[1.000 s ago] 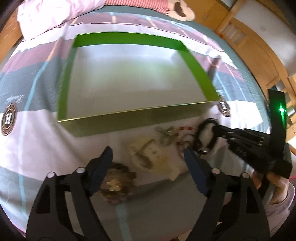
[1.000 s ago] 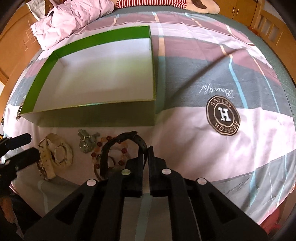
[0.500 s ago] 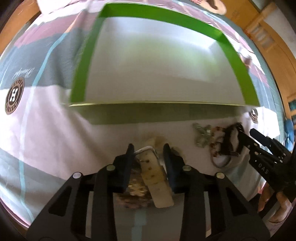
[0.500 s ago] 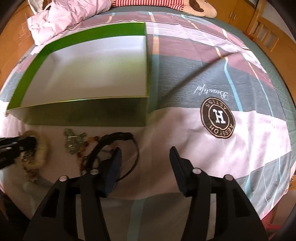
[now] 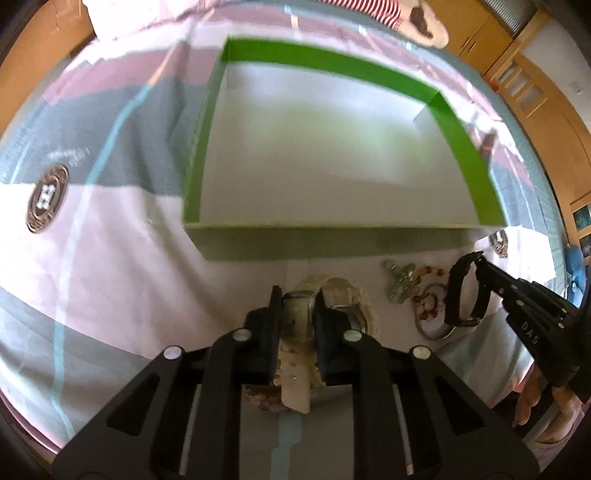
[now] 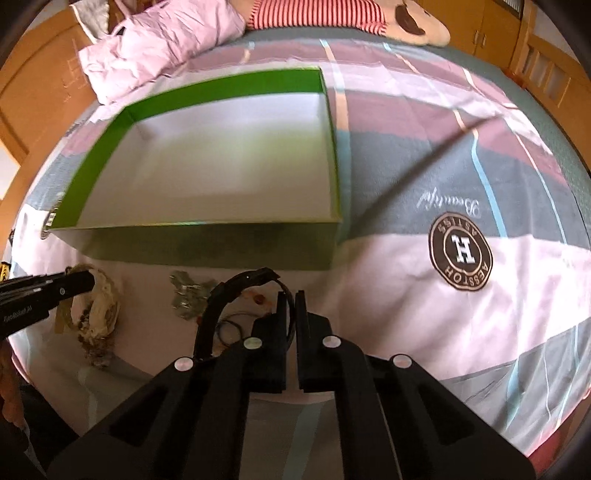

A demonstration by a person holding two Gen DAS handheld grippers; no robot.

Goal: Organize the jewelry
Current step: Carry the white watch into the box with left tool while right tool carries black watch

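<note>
left claw: the left gripper (image 5: 298, 295) had its jaws wide a second ago; they are closing now, pads pressed on the pale watch (image 5: 295, 363) by its strap, near the case.
right claw: the right gripper (image 6: 291, 295) opened briefly half a second ago and is now clamped shut on the black bracelet (image 6: 221, 295), whose loop arches up to the left of the fingers.
what it means: both grips look freshly taken, so i judge the step in hand is lifting two pieces toward the green box (image 6: 92, 173); nothing lies in it yet.
where the jewelry is: all of it sits on the bedspread (image 6: 406, 332) just near of the box's front wall. the silvery charm (image 6: 186, 295) and red bead string (image 5: 428, 275) lie between the two grippers, a dark brooch-like cluster (image 5: 264, 402) under the watch strap.
box: shallow cardboard tray, bright green walls, smooth white floor, open top, square corners.
watch: cream strap with punched holes, stiff and flat, round metal case on a fuzzy pale ring.
bracelet: thin, matte black, springy band.
bedspread: soft cloth in pink, grey and maroon bands with round brown badges; likely gives under pressure.
far end: crumpled pink quilt (image 6: 159, 40) and a plush toy (image 6: 413, 22).
</note>
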